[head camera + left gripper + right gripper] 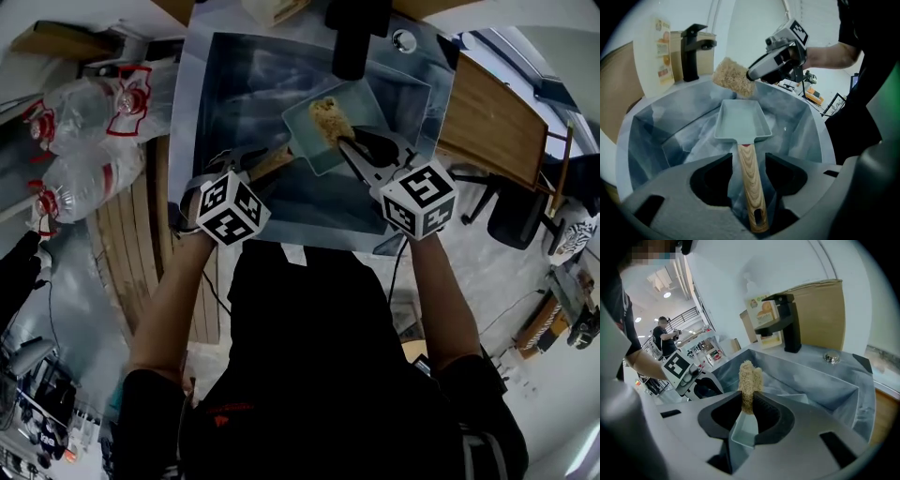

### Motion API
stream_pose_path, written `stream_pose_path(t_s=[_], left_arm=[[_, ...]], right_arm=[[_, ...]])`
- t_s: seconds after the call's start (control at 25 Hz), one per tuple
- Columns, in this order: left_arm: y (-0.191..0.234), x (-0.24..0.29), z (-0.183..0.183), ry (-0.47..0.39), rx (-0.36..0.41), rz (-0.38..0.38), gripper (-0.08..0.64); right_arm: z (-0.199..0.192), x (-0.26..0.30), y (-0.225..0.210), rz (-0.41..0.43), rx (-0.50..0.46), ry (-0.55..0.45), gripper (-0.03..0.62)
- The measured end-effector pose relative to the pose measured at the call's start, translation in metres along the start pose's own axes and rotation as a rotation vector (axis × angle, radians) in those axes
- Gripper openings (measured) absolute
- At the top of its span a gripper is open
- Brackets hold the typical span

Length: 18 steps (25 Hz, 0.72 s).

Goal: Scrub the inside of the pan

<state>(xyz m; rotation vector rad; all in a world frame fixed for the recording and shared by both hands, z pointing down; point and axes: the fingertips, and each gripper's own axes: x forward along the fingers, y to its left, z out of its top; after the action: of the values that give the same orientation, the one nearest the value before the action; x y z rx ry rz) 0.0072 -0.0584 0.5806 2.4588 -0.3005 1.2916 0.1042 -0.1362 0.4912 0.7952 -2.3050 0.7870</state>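
Note:
A pale green rectangular pan [314,155] with a wooden handle [272,164] lies in the steel sink [225,84]. In the left gripper view the handle [750,178] runs between the jaws of my left gripper [749,161], which stands open with a gap on each side of the wood. My right gripper [749,401] is shut on a tan fibrous scrubber [749,376] and holds it over the far end of the pan [740,122]. The head view shows the scrubber [330,117] inside the pan, with my right gripper [352,142] just behind it.
A black tap [352,37] stands at the sink's far edge, with a soap bottle [761,315] and a cardboard box beside it. Plastic bottles [84,122] lie to the left, and a wooden table [492,117] stands to the right. A person [665,336] stands far back.

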Motion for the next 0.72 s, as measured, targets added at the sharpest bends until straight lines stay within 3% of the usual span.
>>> stream_pose_path(t_s=[0.16, 0.36, 0.72], left_arm=[[-0.002, 0.012, -0.013, 0.104, -0.041, -0.037, 0.212], [0.004, 0.022, -0.02, 0.18, 0.017, 0.006, 0.191], [0.0, 0.031, -0.026, 0.234, 0.015, -0.007, 0.158]], right_arm=[[-0.014, 0.016, -0.006, -0.006, -0.037, 0.069, 0.081], [-0.032, 0.036, -0.013, -0.012, -0.087, 0.173, 0.081], [-0.068, 0.073, -0.017, -0.021, -0.193, 0.371, 0.081]])
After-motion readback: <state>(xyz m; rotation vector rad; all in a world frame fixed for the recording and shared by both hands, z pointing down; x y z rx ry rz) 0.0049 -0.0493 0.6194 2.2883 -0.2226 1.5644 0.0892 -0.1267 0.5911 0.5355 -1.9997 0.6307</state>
